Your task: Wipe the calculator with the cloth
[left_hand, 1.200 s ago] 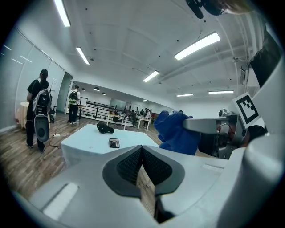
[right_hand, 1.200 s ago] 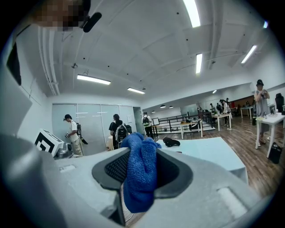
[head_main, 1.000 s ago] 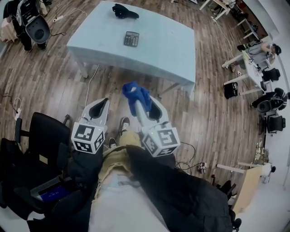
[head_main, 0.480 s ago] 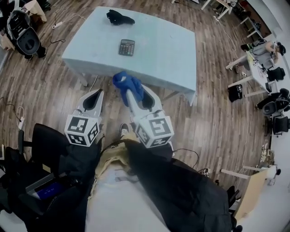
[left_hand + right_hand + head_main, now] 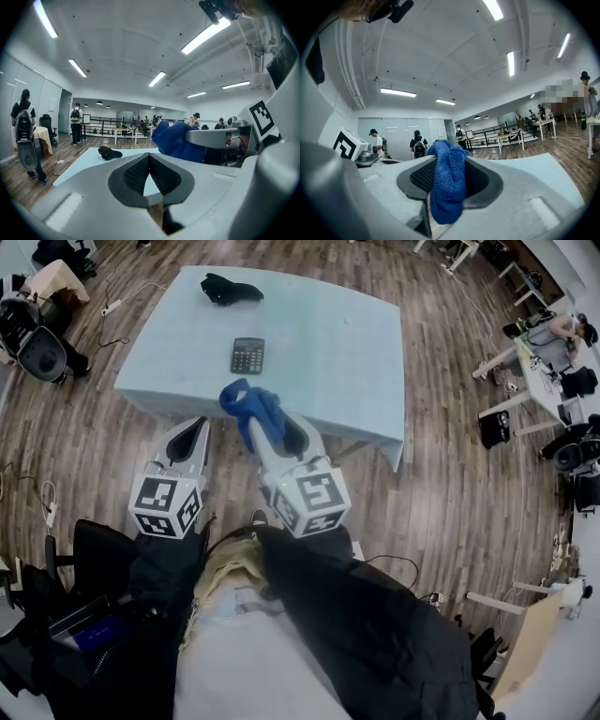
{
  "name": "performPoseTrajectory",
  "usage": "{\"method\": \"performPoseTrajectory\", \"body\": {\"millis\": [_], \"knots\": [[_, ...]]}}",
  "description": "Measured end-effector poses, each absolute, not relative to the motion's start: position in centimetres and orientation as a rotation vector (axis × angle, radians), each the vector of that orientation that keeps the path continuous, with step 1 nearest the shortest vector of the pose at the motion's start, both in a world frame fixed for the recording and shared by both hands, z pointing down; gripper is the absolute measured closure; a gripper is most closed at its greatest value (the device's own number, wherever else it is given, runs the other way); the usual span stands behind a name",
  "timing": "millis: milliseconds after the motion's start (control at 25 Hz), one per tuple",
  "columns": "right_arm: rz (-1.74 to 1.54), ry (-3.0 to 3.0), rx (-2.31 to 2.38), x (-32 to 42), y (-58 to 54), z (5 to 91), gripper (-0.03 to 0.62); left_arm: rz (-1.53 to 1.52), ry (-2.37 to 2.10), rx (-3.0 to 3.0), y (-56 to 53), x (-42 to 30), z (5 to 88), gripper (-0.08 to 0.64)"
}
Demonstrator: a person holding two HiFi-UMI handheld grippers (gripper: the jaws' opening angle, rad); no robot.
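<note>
Head view, looking down: a person is holding 2 grippers out near the front edge of a pale blue table (image 5: 347,343). The right gripper (image 5: 274,435) is clenching a blue cloth (image 5: 251,407), which is bunching up past its jaws. The left gripper (image 5: 191,435) is staying beside it w/ jaws pressed together, nothing btwn them. The calculator (image 5: 247,355) is lying flat on the table, apart from the cloth. A black item (image 5: 230,289) is lying near the far-left corner.

Table (image 5: 328,343): upper centre of frame.
Calculator (image 5: 247,355): on table, left of centre.
Bundle (image 5: 230,289): on table, behind calculator.
Cloth (image 5: 253,407): before calculator, at table's near edge.
</note>
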State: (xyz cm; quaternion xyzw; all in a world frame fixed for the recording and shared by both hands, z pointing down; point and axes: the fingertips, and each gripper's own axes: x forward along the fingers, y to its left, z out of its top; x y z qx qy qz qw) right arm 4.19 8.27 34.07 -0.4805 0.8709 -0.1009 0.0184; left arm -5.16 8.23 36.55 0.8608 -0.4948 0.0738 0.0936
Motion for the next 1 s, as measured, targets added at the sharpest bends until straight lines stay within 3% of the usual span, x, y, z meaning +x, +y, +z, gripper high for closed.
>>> {"method": "performPoseTrajectory", "body": {"millis": [800,1000], "knots": [[-0.417,2.716,-1.551,5.8,-2.1,36.7,0.446,0.238,-1.416,2.488,-2.3,-3.7,39.1,0.565],[-0.426,2.671,-1.649,4.7,-9.5,37.7,0.446,0.216,-1.353,2.523,-10.5,-5.0,40.2,0.565]]}}
